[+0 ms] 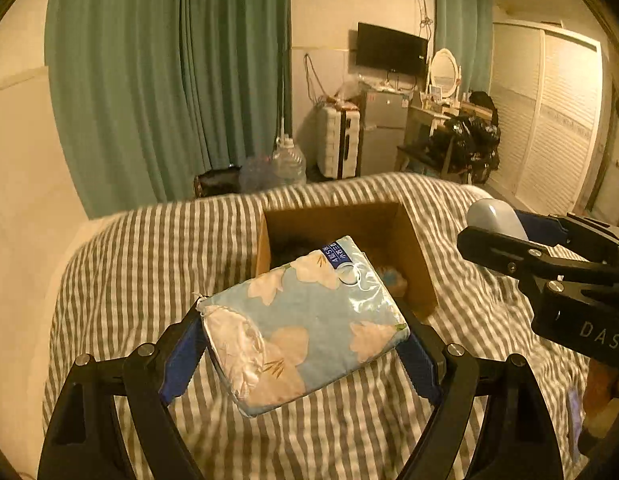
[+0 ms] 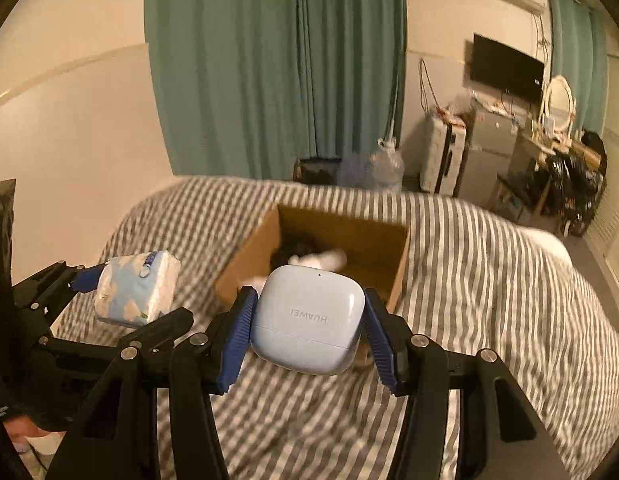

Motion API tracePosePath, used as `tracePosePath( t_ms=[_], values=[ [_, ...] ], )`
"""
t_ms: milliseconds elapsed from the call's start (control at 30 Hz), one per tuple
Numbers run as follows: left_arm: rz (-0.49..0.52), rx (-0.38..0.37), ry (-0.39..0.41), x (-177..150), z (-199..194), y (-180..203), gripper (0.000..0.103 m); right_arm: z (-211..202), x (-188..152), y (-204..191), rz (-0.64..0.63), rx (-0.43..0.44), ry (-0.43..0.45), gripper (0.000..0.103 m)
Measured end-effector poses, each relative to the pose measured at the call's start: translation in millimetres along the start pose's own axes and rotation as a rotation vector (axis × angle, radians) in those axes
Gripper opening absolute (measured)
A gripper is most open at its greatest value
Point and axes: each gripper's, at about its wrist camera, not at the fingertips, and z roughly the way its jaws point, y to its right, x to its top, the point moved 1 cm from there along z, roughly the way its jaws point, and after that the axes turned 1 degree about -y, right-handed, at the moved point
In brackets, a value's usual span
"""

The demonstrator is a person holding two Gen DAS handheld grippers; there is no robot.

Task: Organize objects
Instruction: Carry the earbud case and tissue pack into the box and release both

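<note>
My left gripper (image 1: 305, 344) is shut on a blue floral tissue pack (image 1: 305, 320) and holds it above the striped bed, just in front of an open cardboard box (image 1: 421, 264). The pack also shows in the right wrist view (image 2: 135, 290). My right gripper (image 2: 307, 320) is shut on a pale blue Huawei earbud case (image 2: 309, 316), held above the bed just in front of the box (image 2: 397, 256). In the left wrist view the right gripper (image 1: 493, 224) and the case (image 1: 495, 216) are at the right, beside the box. Dark and white items lie inside the box.
The box sits on a bed with a grey-and-white striped cover (image 1: 149, 264). Green curtains (image 1: 169, 80) hang behind. On the floor beyond the bed are water bottles (image 1: 287, 160), a white suitcase (image 1: 337, 140), a small fridge and a cluttered dressing table (image 1: 449, 120).
</note>
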Motion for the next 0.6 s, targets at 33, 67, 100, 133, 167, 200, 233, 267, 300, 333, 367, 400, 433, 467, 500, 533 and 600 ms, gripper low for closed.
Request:
tracePosePath(
  t_ms=[33,67,100,133,167,200,233,267,300,333,367,400,433,467,500,533,600],
  values=[
    [-0.005,-0.004,0.005,8.3,6.0,-2.8,0.088,2.1,6.9,0.3,-0.003,-0.006,0.007,0.053],
    [-0.002,0.001,0.010,14.8,11.9,-4.4,0.088,5.1,13.5,0.9,-0.007,-0.013,0.012,0.053],
    [0.007,0.009,0.014,21.4,19.5,-5.2,0.088,10.5,20.8,2.1,-0.010,-0.018,0.015,0.053],
    [0.020,0.016,0.014,28.2,29.4,-5.6,0.088,18.1,27.8,4.2,-0.008,-0.021,0.016,0.053],
    [0.027,0.015,0.010,32.6,38.2,-5.8,0.087,27.3,34.1,7.0,-0.003,-0.022,0.014,0.053],
    [0.032,0.006,0.002,37.6,49.5,-6.1,0.087,32.7,37.3,9.0,0.001,-0.020,0.010,0.053],
    [0.031,-0.003,-0.005,41.5,60.0,-6.4,0.087,45.4,42.3,13.5,0.010,-0.016,0.001,0.053],
    [0.031,-0.010,-0.011,44.3,69.9,-7.2,0.087,53.8,45.3,17.1,0.015,-0.014,-0.005,0.053],
    [0.029,-0.017,-0.018,46.6,81.2,-7.4,0.087,66.6,48.2,21.9,0.022,-0.015,-0.015,0.053],
    [0.028,-0.027,-0.029,48.5,95.3,-7.5,0.087,75.6,49.8,25.7,0.030,-0.019,-0.022,0.053],
    [0.027,-0.034,-0.035,48.6,104.9,-7.5,0.087,84.8,51.0,29.8,0.038,-0.022,-0.030,0.053],
    [0.026,-0.045,-0.045,48.3,117.4,-7.9,0.087,96.9,51.1,34.4,0.049,-0.024,-0.042,0.053],
    [0.027,-0.052,-0.058,48.2,131.0,-7.3,0.087,111.6,50.9,40.1,0.062,-0.024,-0.058,0.053],
    [0.032,-0.059,-0.070,47.3,142.4,-6.9,0.087,122.4,50.2,44.6,0.067,-0.023,-0.071,0.053],
    [0.037,-0.069,-0.086,46.2,154.2,-6.1,0.087,134.8,48.6,48.3,0.070,-0.025,-0.086,0.053],
    [0.036,-0.087,-0.107,44.8,166.8,-5.6,0.087,148.9,46.1,51.3,0.069,-0.029,-0.102,0.053],
    [0.035,-0.110,-0.124,42.5,180.7,-3.7,0.087,169.9,39.8,54.7,0.067,-0.031,-0.129,0.053]
  ],
)
